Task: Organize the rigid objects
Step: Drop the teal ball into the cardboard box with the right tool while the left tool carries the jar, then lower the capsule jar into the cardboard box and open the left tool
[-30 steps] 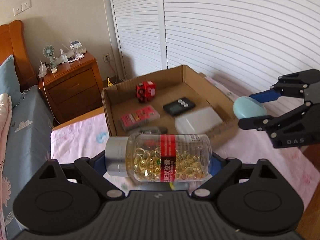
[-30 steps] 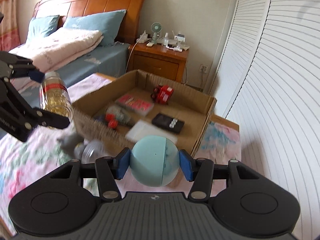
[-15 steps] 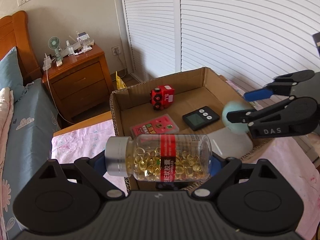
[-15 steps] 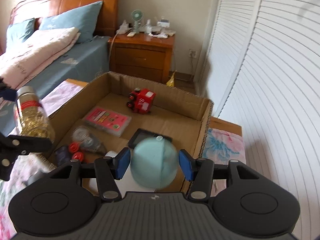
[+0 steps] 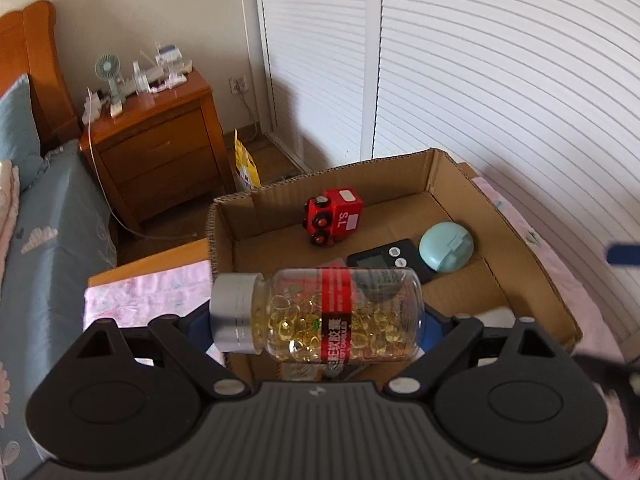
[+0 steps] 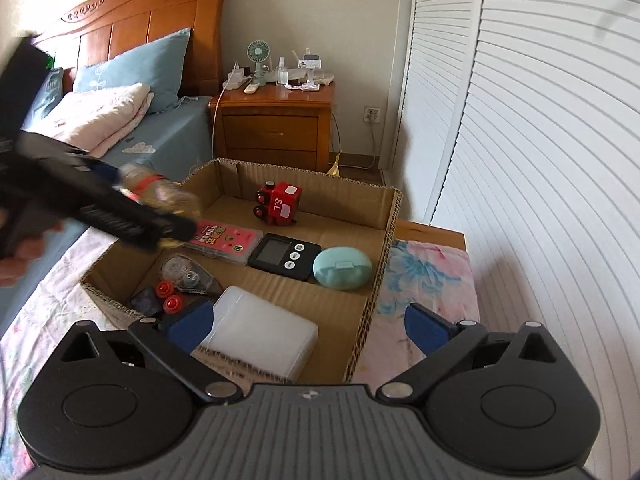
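**Bottle held over the box, case lies inside**

The left tongs (image 5: 316,320) hold a bottle (image 5: 320,314) of yellow capsules sideways, its silver cap toward 9 o'clock, above the near edge of the cardboard box (image 5: 436,172). The right tongs (image 6: 308,324) have just been opening and now stand wide with nothing between the blue pads (image 6: 192,322).

In the right wrist view a white container (image 6: 260,334) lies just ahead of these tongs. At 12 o'clock from it is a black timer (image 6: 284,256), and the round teal case (image 6: 342,268) rests on the box floor, touching the timer at its 3 o'clock side. A red toy truck (image 6: 278,204) stands further at 12 o'clock, a pink case (image 6: 224,242) at 10 o'clock. The box sits on a floral bedspread (image 6: 424,276).
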